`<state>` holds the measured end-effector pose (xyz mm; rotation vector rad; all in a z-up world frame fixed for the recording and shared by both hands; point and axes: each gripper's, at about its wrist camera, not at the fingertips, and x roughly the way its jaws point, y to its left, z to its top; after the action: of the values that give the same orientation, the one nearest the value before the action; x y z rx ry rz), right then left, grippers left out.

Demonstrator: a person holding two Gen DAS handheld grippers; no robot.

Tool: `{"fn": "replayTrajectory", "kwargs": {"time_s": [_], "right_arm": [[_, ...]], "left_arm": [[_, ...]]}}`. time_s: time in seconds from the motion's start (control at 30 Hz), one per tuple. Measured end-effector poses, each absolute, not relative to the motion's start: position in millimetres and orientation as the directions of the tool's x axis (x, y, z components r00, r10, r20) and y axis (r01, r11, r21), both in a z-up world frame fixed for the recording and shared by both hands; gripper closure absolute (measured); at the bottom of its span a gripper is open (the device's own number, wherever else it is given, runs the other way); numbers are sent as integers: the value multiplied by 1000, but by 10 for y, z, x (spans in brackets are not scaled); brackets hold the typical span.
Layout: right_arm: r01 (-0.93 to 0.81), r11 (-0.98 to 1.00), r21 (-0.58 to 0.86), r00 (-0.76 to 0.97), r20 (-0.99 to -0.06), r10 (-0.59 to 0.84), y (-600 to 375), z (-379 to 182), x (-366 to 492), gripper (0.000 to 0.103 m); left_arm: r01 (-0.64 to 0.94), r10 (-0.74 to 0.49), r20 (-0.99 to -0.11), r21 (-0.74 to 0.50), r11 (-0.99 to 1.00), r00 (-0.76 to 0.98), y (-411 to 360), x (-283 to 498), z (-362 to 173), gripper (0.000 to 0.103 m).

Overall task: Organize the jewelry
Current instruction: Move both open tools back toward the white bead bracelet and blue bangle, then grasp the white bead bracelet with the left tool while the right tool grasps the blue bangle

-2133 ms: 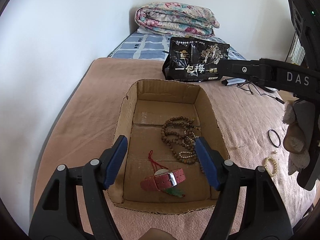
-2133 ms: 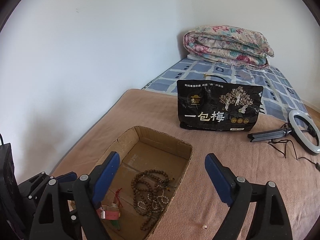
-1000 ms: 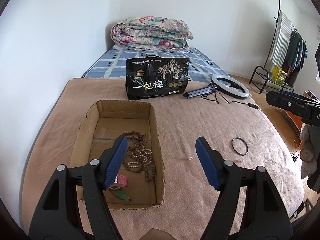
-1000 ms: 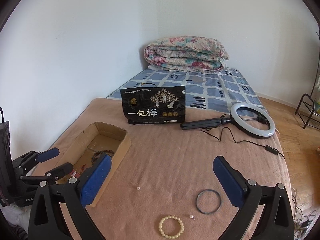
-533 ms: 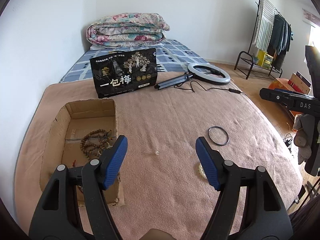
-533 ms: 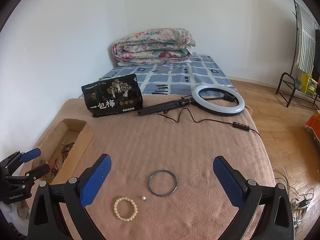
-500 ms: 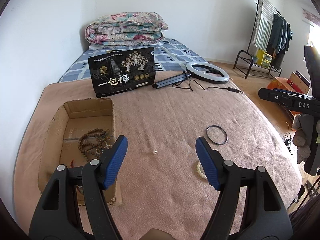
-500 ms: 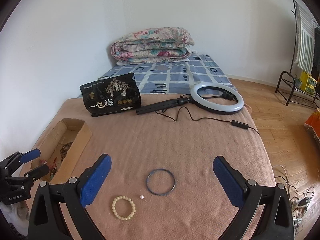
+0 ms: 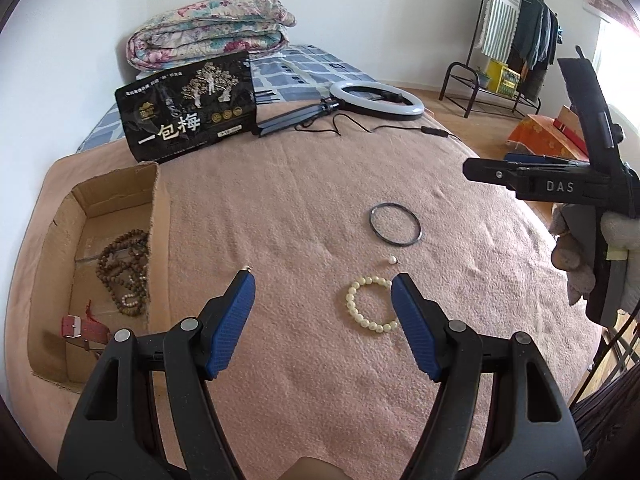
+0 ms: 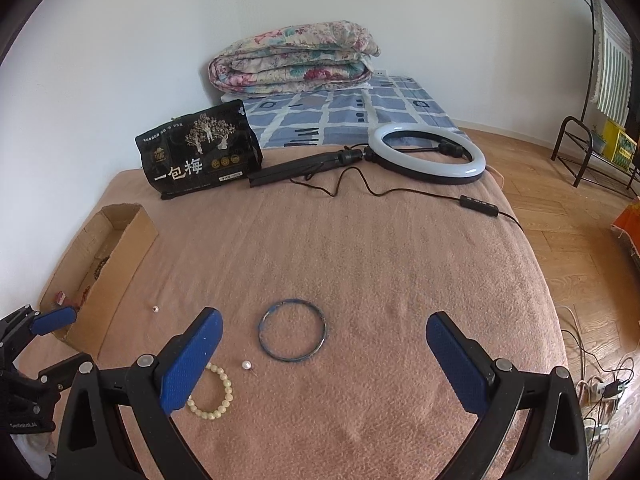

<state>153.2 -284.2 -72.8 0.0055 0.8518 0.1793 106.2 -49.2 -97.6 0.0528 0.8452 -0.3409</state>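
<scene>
**Two open tongs over loose jewelry on the bed**

Two tongs hang above a pink blanket (image 10: 360,248) spread on a bed, both with jaws spread wide and nothing between them. The left tongs (image 9: 323,280) sit near a cream bead bracelet (image 9: 370,304), which lies just inside their right finger (image 9: 416,336). A small loose pearl (image 9: 392,260) lies just beyond the bracelet, and a dark thin bangle (image 9: 395,224) lies a little farther on. Another tiny pearl (image 9: 248,267) rests at the tip of the left finger.

The right tongs (image 10: 324,334) hover with the bangle (image 10: 292,335) between their fingers; the bracelet (image 10: 212,392) is partly hidden behind their left finger.

At the left edge of the blanket stands an open cardboard box (image 9: 160,240) holding a long string of brown beads (image 9: 124,268) and a pink watch strap (image 9: 80,330). At the far side stand a black bag (image 10: 200,152), a ring light (image 10: 426,156) and a folded floral quilt (image 10: 292,60).
</scene>
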Motion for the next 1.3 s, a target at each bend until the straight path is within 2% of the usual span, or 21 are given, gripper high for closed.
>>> {"fn": "replayTrajectory", "kwargs": {"time_s": [0.13, 0.57, 0.83, 1.1, 1.3], "right_arm": [[-168, 982, 81, 615, -770, 169, -2865, -905, 1583, 0], [-223, 971, 87, 541, -818, 197, -2830, -1334, 1776, 1], [-236, 968, 85, 520, -830, 199, -2776, -1483, 1854, 1], [-236, 968, 81, 528, -826, 198, -2738, -1530, 1924, 1], [-247, 967, 68, 534, -823, 194, -2688, -1541, 1946, 1]], "left_arm": [[359, -304, -760, -100, 928, 575, -655, 1045, -1138, 30], [414, -291, -806, -63, 908, 515, -1018, 1080, -1627, 30], [401, -278, -810, -58, 914, 517, -1128, 1199, -1811, 30], [384, -212, -810, 17, 923, 546, -1211, 1280, -2003, 30], [349, -232, -801, -31, 937, 551, -1091, 1320, -1993, 30]]}}
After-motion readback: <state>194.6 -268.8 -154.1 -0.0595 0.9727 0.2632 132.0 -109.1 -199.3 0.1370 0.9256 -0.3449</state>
